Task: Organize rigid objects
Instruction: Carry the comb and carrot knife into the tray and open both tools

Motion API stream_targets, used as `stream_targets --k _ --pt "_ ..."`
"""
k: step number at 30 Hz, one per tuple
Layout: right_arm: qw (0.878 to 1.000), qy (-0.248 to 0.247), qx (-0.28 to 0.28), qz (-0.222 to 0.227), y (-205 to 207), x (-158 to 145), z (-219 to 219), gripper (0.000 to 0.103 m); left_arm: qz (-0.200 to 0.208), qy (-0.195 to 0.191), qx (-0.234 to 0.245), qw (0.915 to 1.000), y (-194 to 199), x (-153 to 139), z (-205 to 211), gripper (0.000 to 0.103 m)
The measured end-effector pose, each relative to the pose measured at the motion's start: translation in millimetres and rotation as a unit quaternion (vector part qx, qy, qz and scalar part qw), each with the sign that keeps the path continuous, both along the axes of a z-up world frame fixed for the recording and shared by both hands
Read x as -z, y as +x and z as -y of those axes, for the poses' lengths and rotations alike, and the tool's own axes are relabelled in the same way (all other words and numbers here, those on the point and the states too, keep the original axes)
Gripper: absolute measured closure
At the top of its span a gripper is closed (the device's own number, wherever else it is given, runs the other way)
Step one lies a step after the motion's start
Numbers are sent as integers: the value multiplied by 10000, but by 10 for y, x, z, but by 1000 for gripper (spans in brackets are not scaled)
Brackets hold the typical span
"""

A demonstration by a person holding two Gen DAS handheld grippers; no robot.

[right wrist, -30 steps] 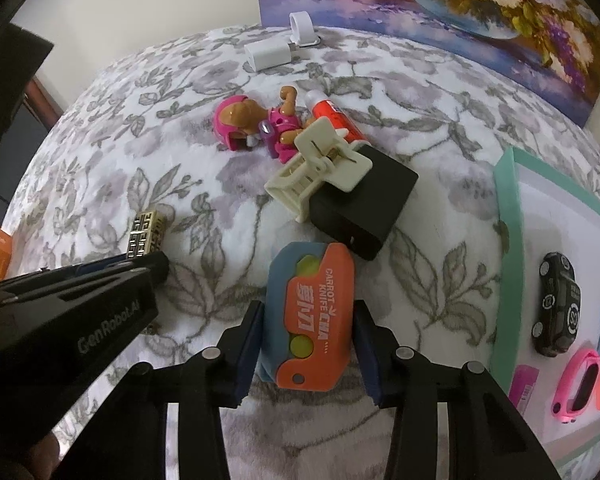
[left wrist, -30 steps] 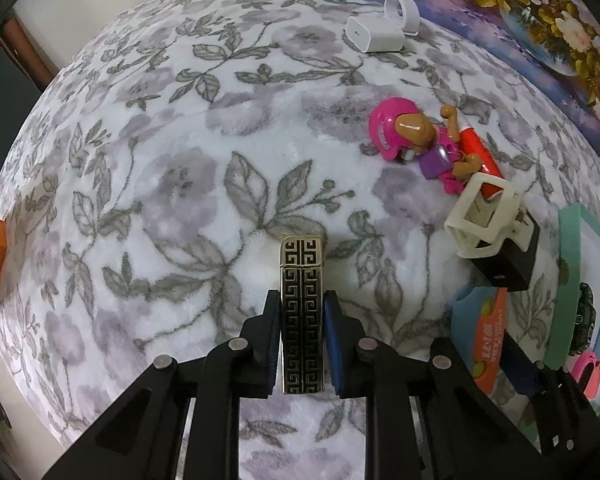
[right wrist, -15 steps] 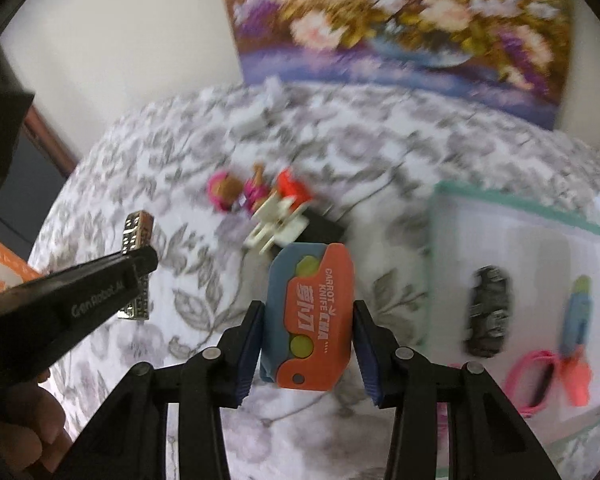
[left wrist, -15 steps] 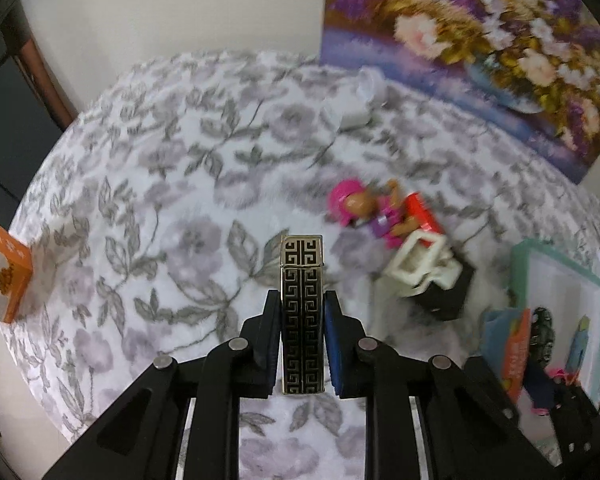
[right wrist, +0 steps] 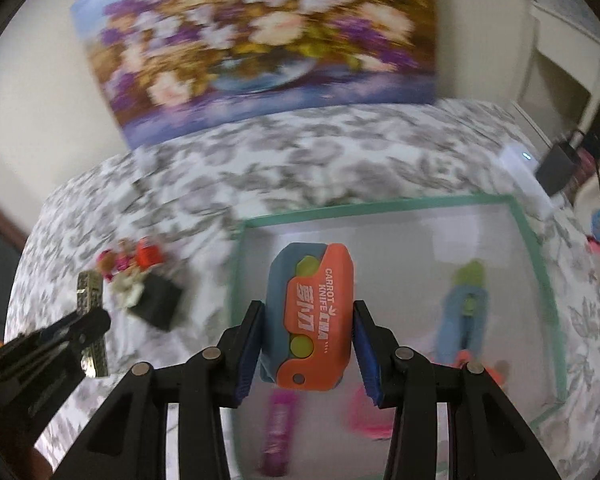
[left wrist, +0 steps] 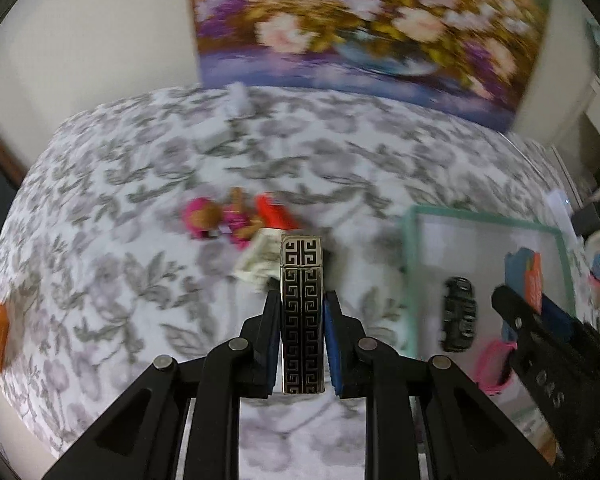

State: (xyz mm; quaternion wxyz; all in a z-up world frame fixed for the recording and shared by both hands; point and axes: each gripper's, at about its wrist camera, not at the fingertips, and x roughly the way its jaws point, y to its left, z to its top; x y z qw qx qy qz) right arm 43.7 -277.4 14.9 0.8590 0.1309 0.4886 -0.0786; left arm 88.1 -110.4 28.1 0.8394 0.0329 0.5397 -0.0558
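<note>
Both grippers tilt steeply down over the flowered bedspread (left wrist: 112, 248). The left gripper (left wrist: 302, 312) is clamped on an upright black-and-gold lighter (left wrist: 302, 316). The right gripper (right wrist: 306, 320) pinches an orange-and-blue toy knife (right wrist: 310, 320), with the teal-rimmed tray (right wrist: 380, 202) directly beneath and ahead. Blur smears the toys lying in the tray and the pink figure (left wrist: 220, 218) ahead of the left gripper.

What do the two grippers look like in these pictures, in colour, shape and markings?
Both are matte black plastic. The left gripper and the right gripper each have two angular fingers built from linked bars with triangular cut-outs, joined by round silver pins. The inner pads are blue. Pale embossed lettering runs along each gripper's side where the other camera sees it, too blurred to read. No cables or sleeves show.
</note>
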Motion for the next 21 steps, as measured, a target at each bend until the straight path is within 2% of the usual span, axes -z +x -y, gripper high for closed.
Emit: stream_targets --k 12,21 --pt "9965 211 776 -238 -31 197 866 57 -273 275 971 9945 78 170 1046 82" --pt "9941 298 990 -330 -66 309 1119 57 -428 546 1216 9902 186 413 1461 82"
